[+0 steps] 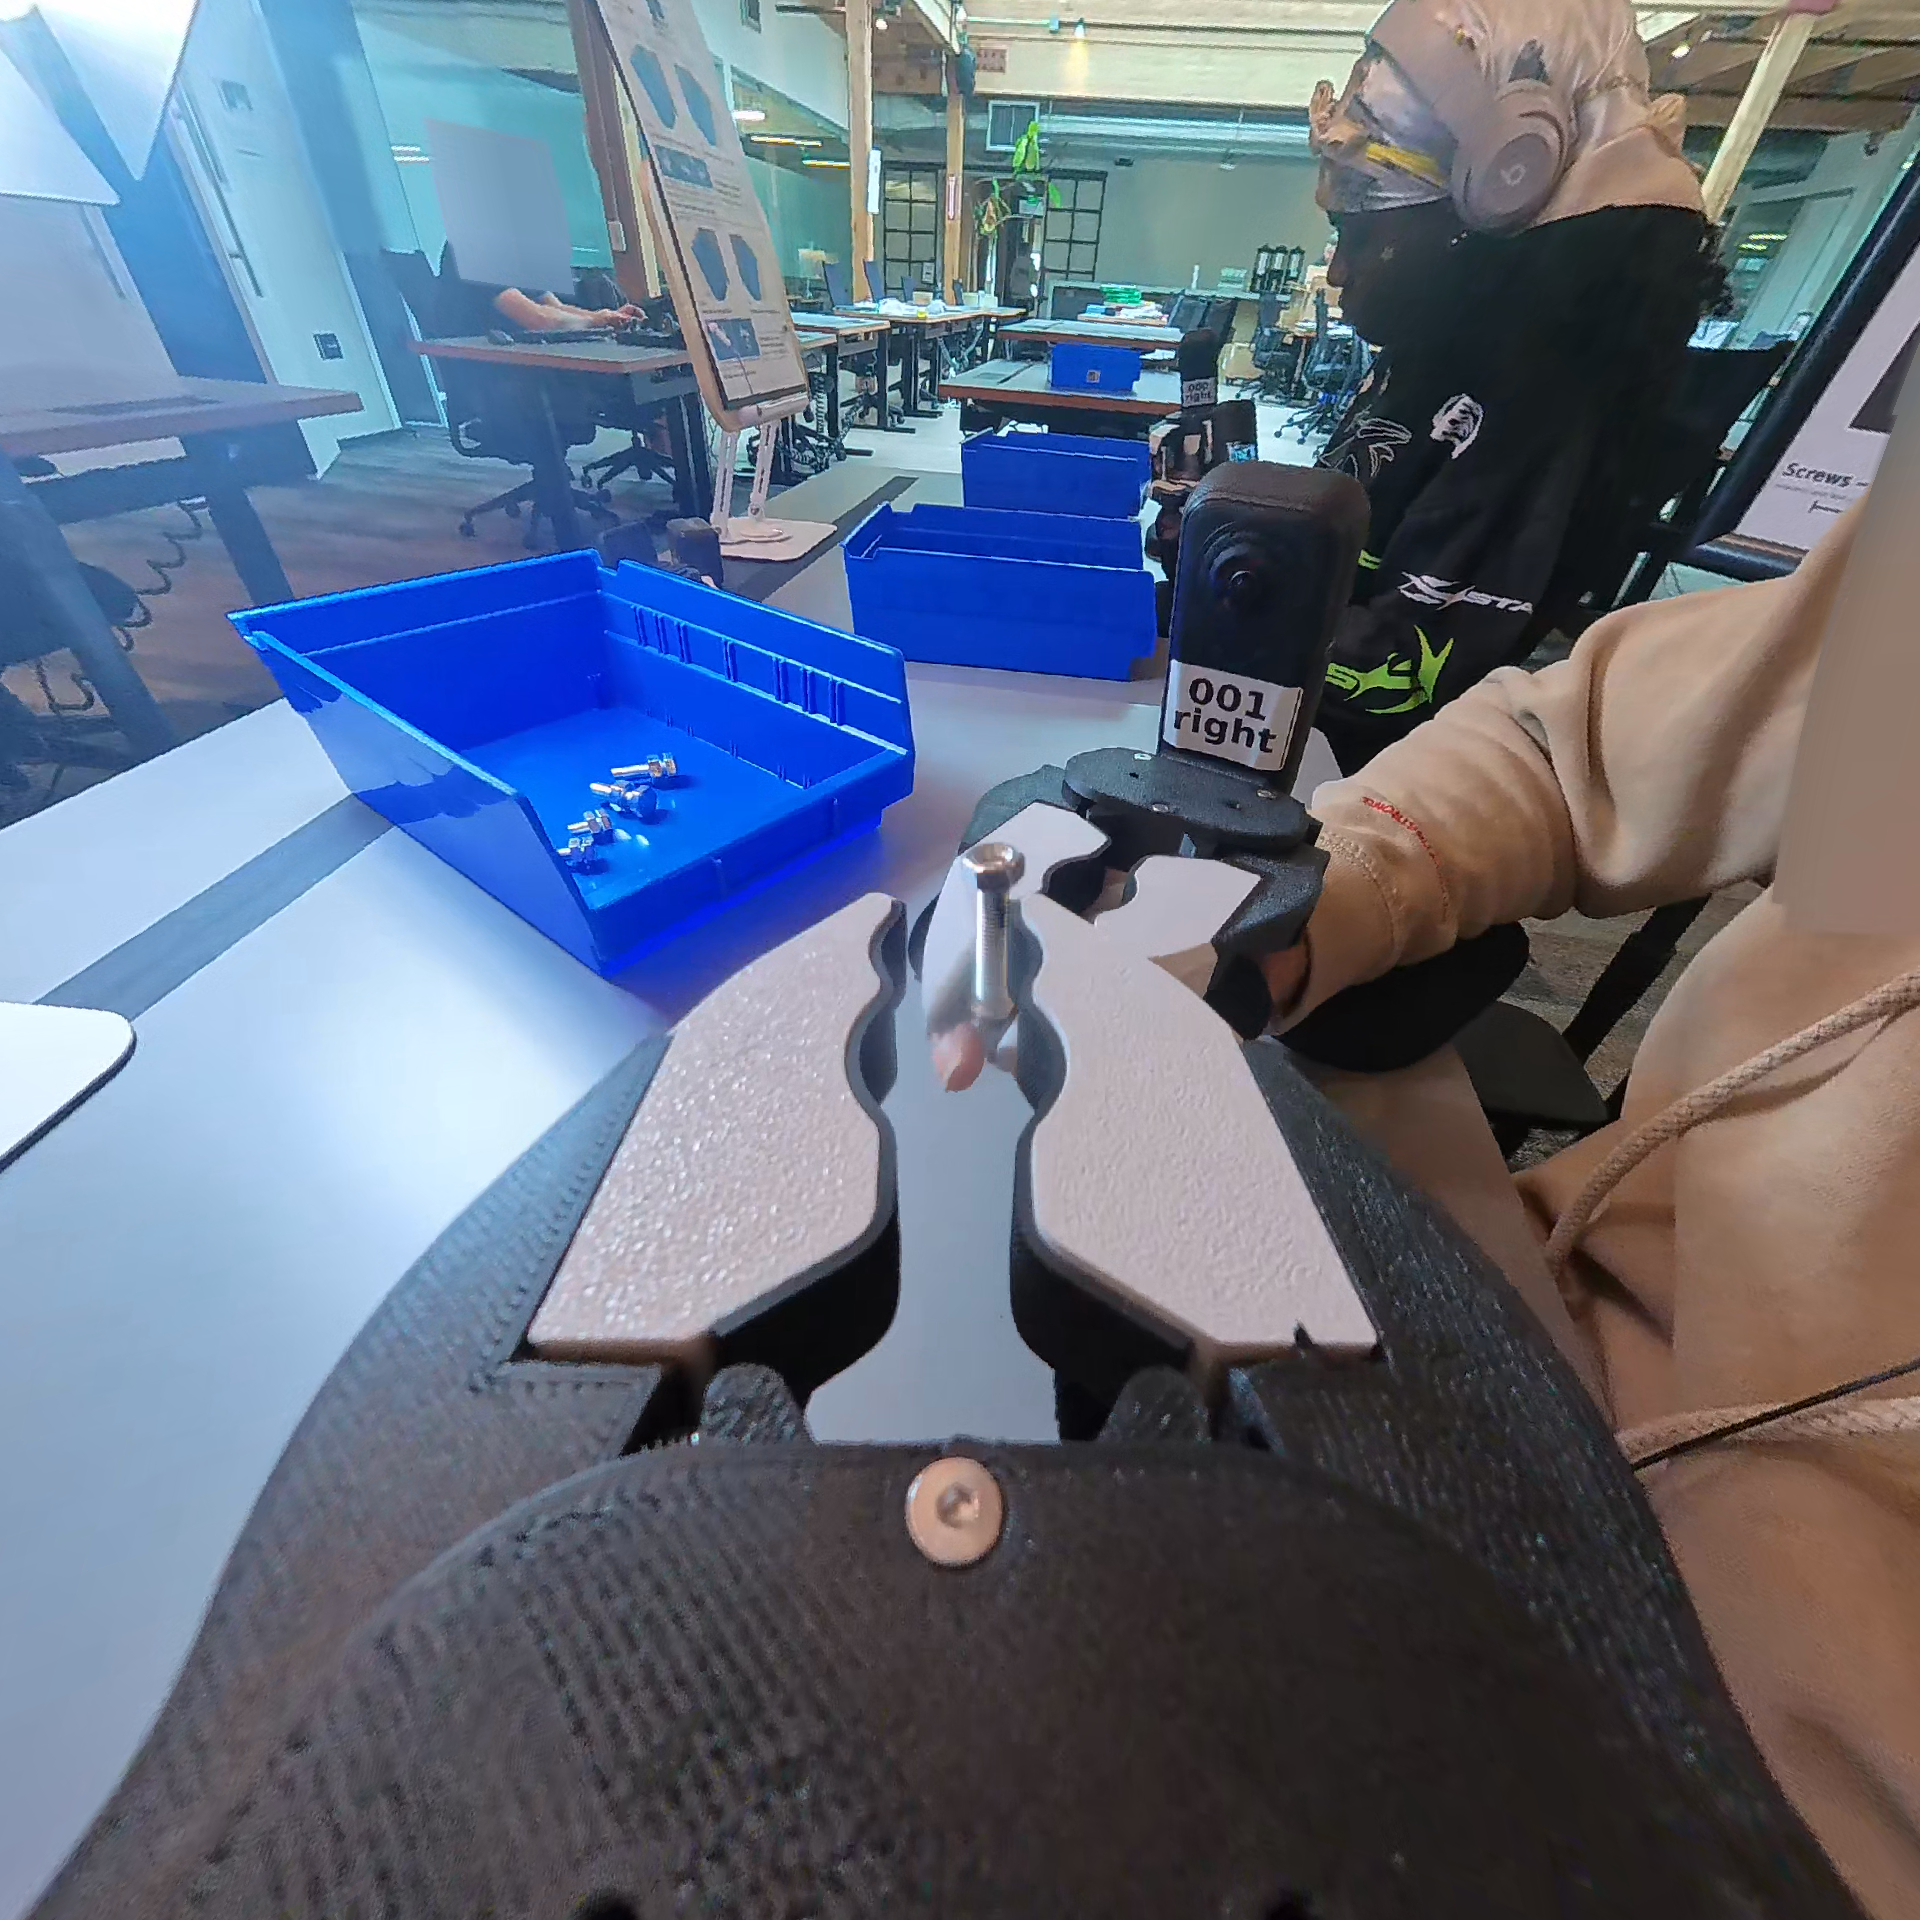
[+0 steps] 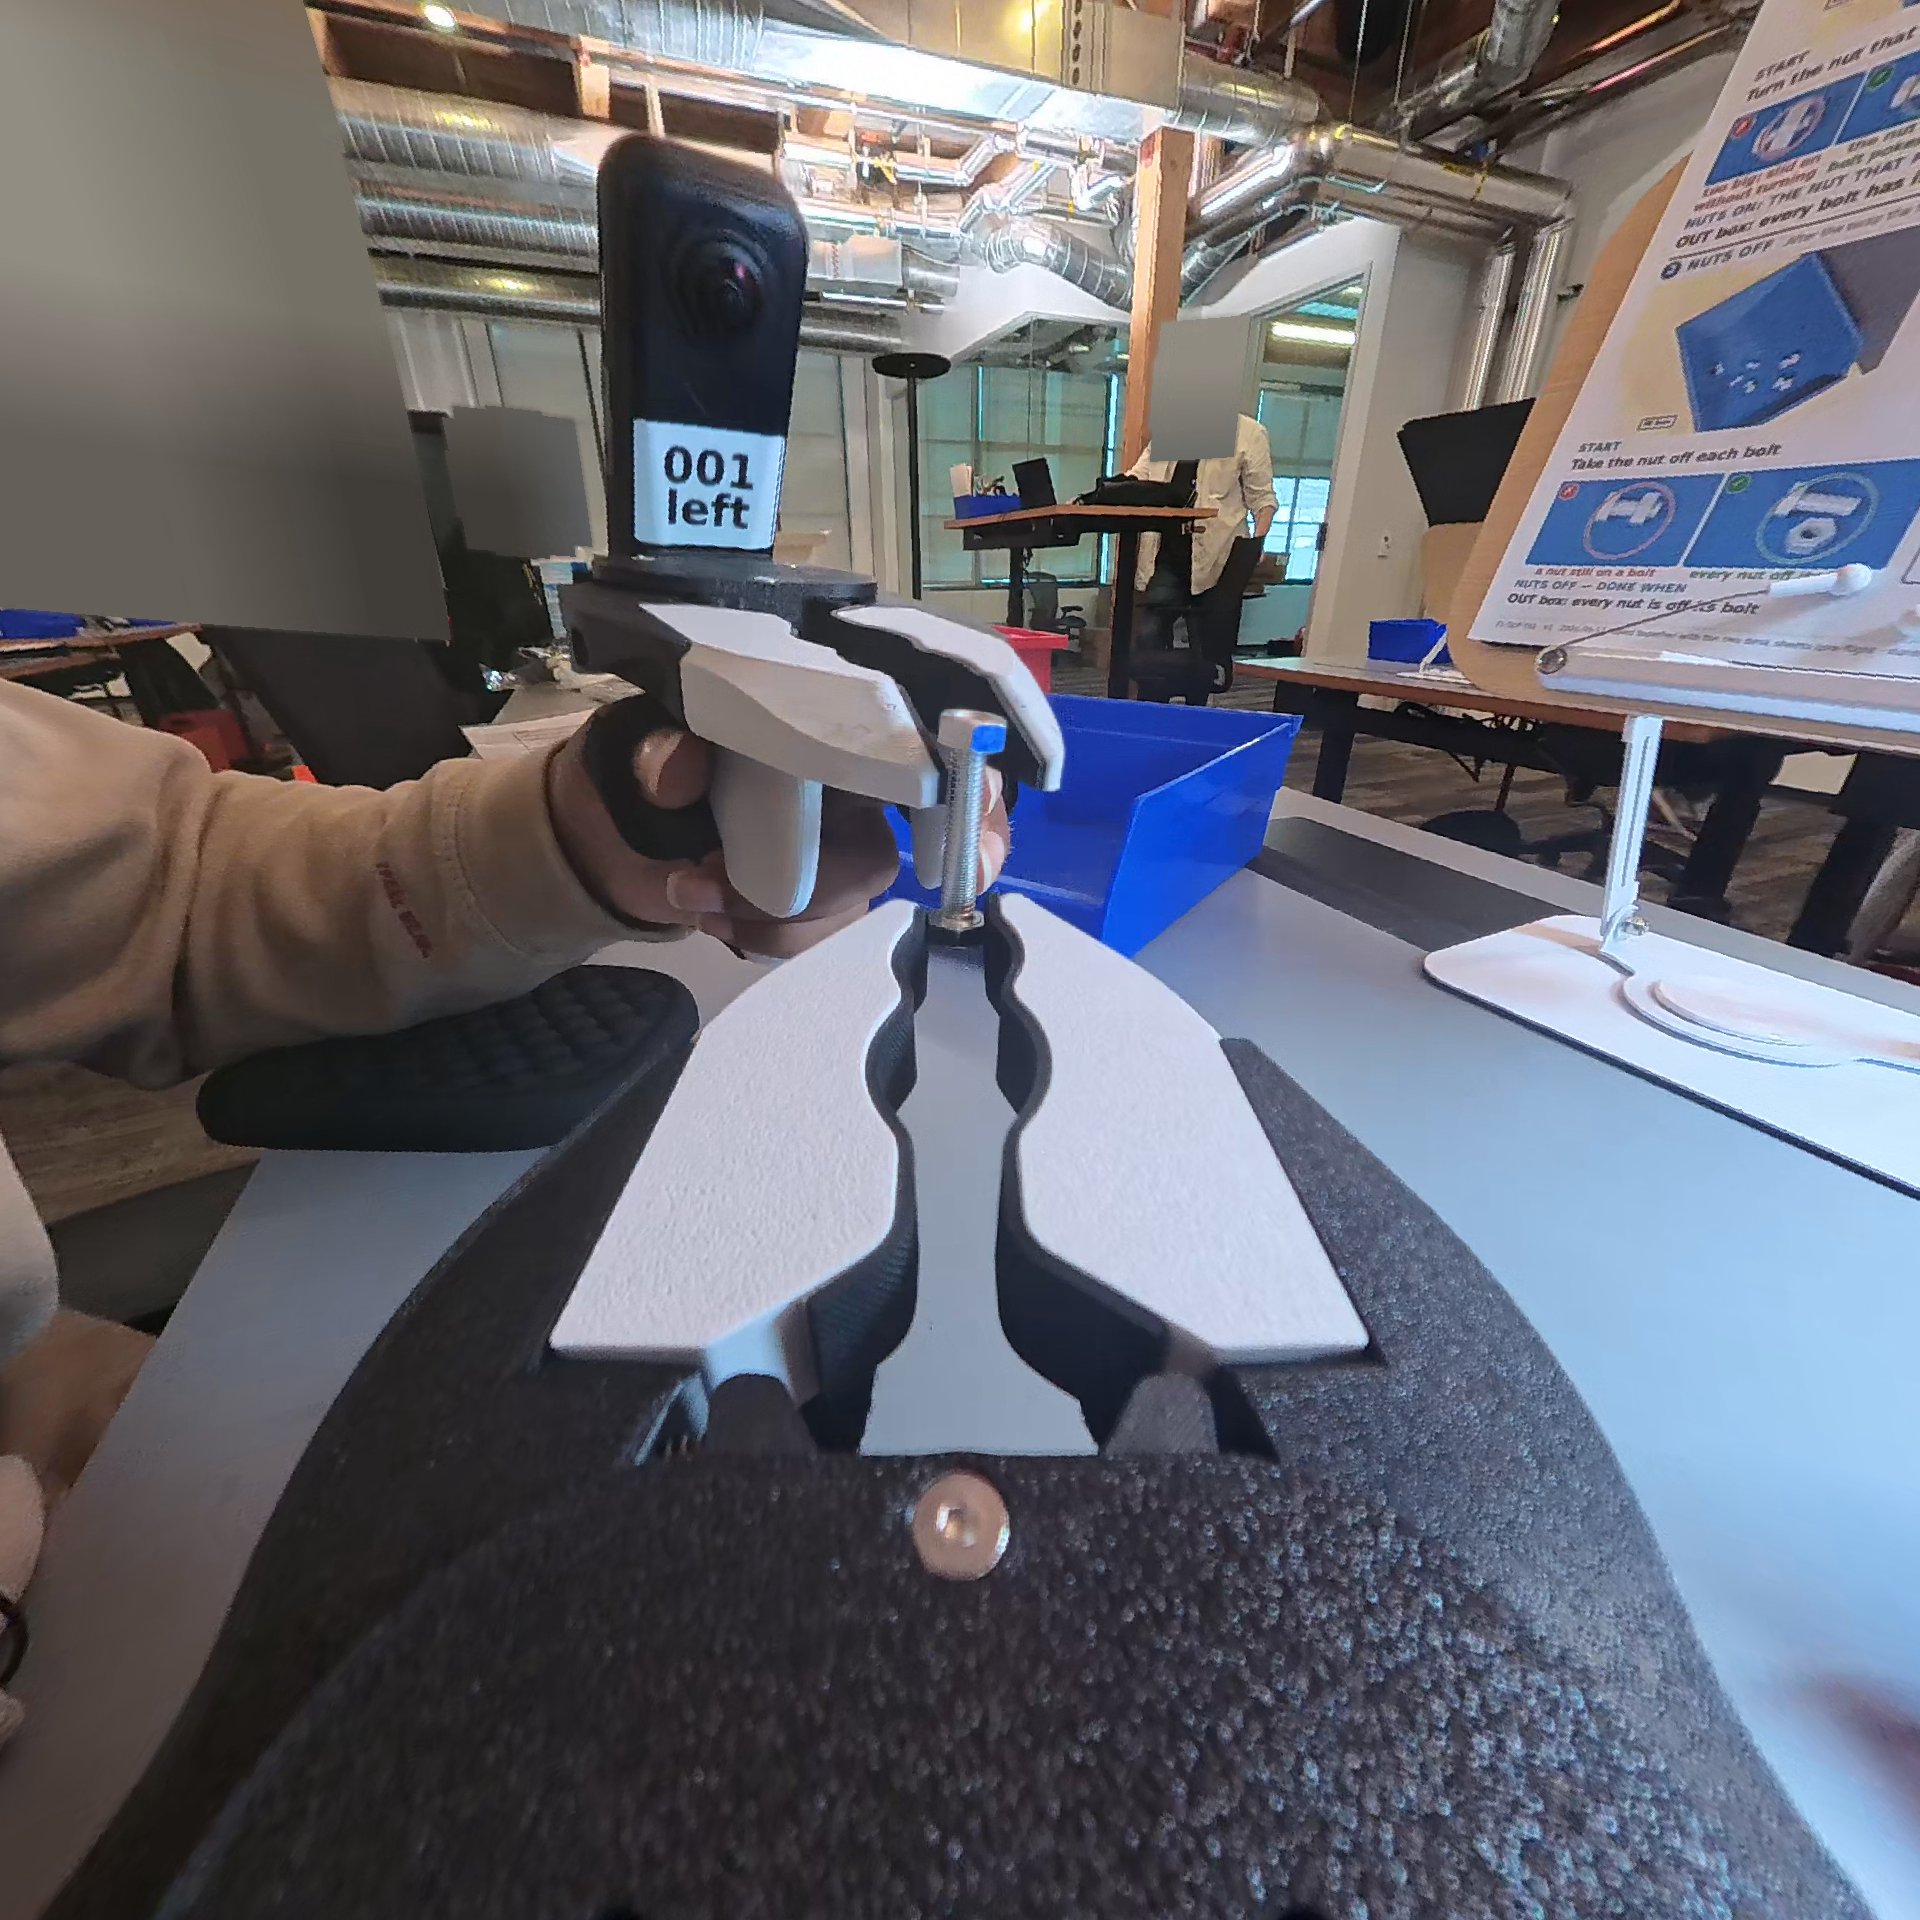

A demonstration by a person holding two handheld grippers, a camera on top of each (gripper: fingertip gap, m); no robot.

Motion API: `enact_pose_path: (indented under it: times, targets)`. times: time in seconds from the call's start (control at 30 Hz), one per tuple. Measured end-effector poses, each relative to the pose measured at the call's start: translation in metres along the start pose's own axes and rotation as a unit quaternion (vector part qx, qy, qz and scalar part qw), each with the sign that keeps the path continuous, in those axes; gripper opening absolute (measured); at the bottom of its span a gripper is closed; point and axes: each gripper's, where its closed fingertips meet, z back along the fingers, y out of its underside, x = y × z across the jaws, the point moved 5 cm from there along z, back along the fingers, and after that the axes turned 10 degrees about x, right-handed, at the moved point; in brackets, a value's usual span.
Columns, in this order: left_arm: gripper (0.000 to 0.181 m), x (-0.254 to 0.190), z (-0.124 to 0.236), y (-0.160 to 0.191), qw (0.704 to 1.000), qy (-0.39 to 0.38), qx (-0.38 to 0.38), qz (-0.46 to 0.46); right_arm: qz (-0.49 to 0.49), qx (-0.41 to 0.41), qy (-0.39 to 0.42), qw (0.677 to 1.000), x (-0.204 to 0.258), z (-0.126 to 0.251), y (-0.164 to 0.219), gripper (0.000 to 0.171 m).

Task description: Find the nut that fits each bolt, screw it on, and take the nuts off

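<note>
**Two grippers meeting on one upright bolt**

Gripping a long silver threaded bolt near its head, the left gripper is closing its white fingers on the shank just under the cap, and the bolt is standing upright. At the bolt's lower end, the right gripper is pinching a small silver nut between its white textured fingertips, jaws narrow around it. In the left wrist view the bolt is rising at twelve o'clock from the left gripper. Farther off, at ten o'clock in that view, a bright blue open-front plastic bin is sitting on the grey table, and several small silver bolts with nuts are lying on its floor. Beyond, at one o'clock, two more blue bins are standing in a row.
</note>
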Motion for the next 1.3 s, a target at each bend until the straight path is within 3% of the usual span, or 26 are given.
enact_pose_path:
  times: [0.33, 0.53, 0.73, 0.93, 1.3]
  targets:
    - [0.022, -0.002, 0.001, -0.005, 1.0, 0.013, -0.025, 0.012, 0.003, 0.003, 0.002, 1.0, 0.0, -0.001, 0.0, 0.01]
    - [0.013, 0.008, 0.007, -0.003, 0.999, 0.0, -0.037, 0.033, 0.007, -0.008, 0.003, 1.0, 0.0, 0.002, -0.003, 0.01]
    - [0.023, -0.002, 0.003, -0.006, 0.998, 0.027, -0.05, 0.026, 0.008, -0.001, 0.004, 1.0, -0.001, 0.001, -0.001, 0.01]
    - [0.016, 0.007, 0.006, -0.003, 0.997, 0.008, -0.056, 0.05, 0.006, -0.013, 0.0, 1.0, -0.002, 0.004, -0.005, 0.01]
    - [0.02, 0.001, 0.002, -0.005, 0.996, 0.029, -0.071, 0.049, 0.006, -0.018, -0.009, 1.0, 0.0, 0.005, -0.007, 0.01]
